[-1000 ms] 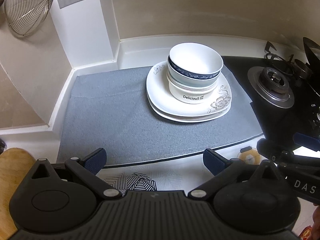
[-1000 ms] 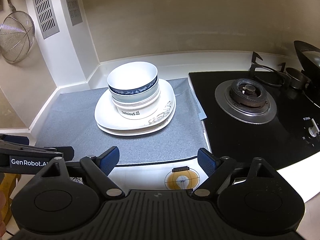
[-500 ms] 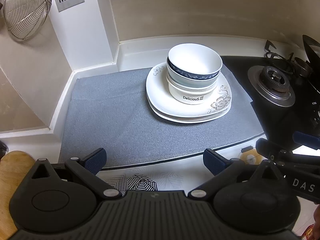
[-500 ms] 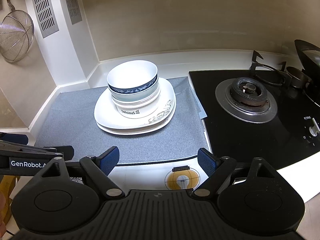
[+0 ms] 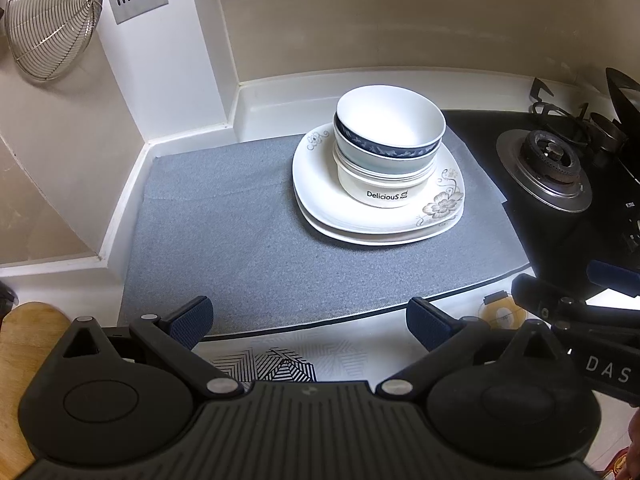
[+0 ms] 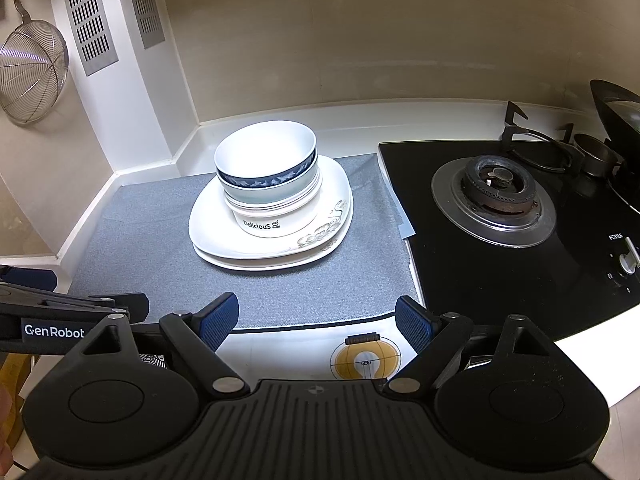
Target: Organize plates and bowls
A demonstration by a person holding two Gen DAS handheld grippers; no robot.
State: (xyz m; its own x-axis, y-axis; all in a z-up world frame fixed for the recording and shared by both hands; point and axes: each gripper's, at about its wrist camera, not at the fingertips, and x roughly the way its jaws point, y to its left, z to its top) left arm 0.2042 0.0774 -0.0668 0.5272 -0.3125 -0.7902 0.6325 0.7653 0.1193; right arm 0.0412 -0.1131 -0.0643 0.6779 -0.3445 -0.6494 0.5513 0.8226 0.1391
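Nested bowls stand on stacked white flowered plates (image 5: 320,184) (image 6: 208,232) on a grey mat (image 5: 224,240) (image 6: 144,240). The top bowl (image 5: 390,128) (image 6: 264,156) is white with a dark blue band; the lowest bowl (image 5: 380,194) (image 6: 272,222) reads "Delicious". My left gripper (image 5: 308,322) is open and empty at the mat's near edge, well short of the stack. My right gripper (image 6: 316,318) is open and empty, also near the mat's front edge; it shows at the right in the left wrist view (image 5: 576,300). The left gripper shows at the left in the right wrist view (image 6: 80,308).
A black gas hob (image 5: 544,168) (image 6: 496,196) lies right of the mat, with a dark pan (image 6: 616,108) at the far right. A wire strainer (image 5: 48,24) (image 6: 28,76) hangs on the left wall. A wooden board (image 5: 24,344) sits at the near left.
Both views have shifted only slightly; the stack sits a touch higher in the right wrist view. Both grippers stay open and empty.
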